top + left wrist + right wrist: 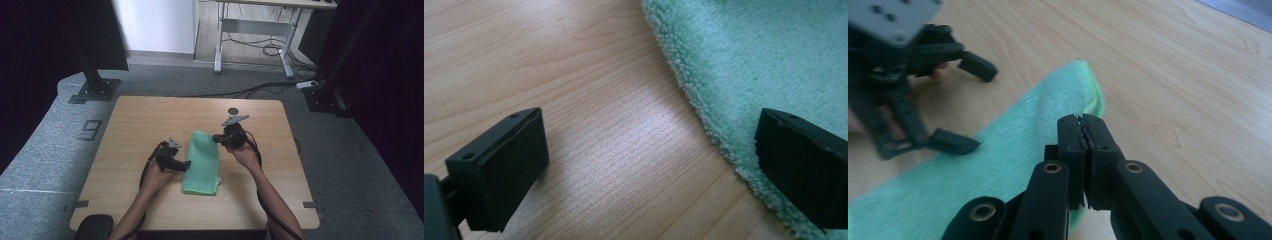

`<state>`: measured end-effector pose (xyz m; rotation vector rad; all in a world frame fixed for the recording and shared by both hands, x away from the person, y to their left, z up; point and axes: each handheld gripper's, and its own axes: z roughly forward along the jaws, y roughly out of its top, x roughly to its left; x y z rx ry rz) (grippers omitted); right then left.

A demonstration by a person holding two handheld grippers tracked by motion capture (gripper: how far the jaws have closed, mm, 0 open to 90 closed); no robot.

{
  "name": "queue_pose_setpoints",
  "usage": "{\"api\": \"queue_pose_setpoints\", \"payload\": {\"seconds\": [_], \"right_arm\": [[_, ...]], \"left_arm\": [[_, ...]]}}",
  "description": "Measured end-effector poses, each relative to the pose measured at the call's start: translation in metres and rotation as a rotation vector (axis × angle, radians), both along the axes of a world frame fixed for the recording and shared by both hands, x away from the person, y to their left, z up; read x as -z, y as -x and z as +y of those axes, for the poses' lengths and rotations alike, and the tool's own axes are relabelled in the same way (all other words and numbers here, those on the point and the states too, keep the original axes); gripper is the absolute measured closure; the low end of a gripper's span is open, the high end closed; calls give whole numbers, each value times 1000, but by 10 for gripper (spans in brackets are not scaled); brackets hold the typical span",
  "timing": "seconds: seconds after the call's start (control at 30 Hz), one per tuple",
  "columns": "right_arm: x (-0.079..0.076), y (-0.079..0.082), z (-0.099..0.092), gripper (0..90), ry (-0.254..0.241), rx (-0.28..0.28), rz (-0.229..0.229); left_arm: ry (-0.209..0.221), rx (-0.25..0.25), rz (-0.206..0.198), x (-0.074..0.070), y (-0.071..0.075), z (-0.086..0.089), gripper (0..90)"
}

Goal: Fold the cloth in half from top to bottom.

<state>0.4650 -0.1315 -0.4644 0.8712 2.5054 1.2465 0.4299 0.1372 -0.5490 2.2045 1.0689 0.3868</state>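
Observation:
A folded green towel [202, 162] lies lengthwise in the middle of the wooden table [135, 125]. My left gripper [183, 165] is at the towel's left edge and stands open. In the left gripper view its jaws are wide apart [649, 131], one over bare wood, the other over the fluffy towel edge [744, 65]. My right gripper [217, 138] hovers by the towel's far right corner, shut with nothing between its jaws [1083, 121]. The right gripper view shows the towel [998, 160] below it and the open left gripper [968, 104] beyond.
A small dark round mark [233, 110] sits near the table's far edge. Black post bases [95, 90] stand on the grey carpet behind the table, with a desk frame [252, 35] and cables farther back. A dark rounded object [93, 227] is at the near left corner.

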Motion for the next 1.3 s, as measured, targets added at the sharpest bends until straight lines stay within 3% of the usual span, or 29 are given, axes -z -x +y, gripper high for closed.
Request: {"api": "queue_pose_setpoints", "payload": {"seconds": [0.17,0.47,0.63,0.77,0.93,1.0,1.07,1.2,1.3], "right_arm": [[-4,19,-1,871,4,-32,-11],[-1,32,-2,871,21,-42,-24],[11,10,-1,869,48,15,-14],[28,-16,5,866,72,64,27],[50,-42,9,835,117,123,46],[52,-45,9,820,125,130,41],[55,-51,7,767,128,155,38],[60,-60,3,544,100,181,60],[66,-65,5,437,124,185,65]], "left_arm": [[0,1,0,0,0,0,13],[0,0,0,0,0,0,13],[0,-2,1,0,0,0,13],[-1,-1,-1,0,0,0,13],[-1,-1,-1,0,0,0,13],[0,-2,0,0,0,0,13],[0,-2,0,0,0,0,13],[1,-2,-1,0,0,0,13],[1,-3,-1,0,0,0,13]]}}
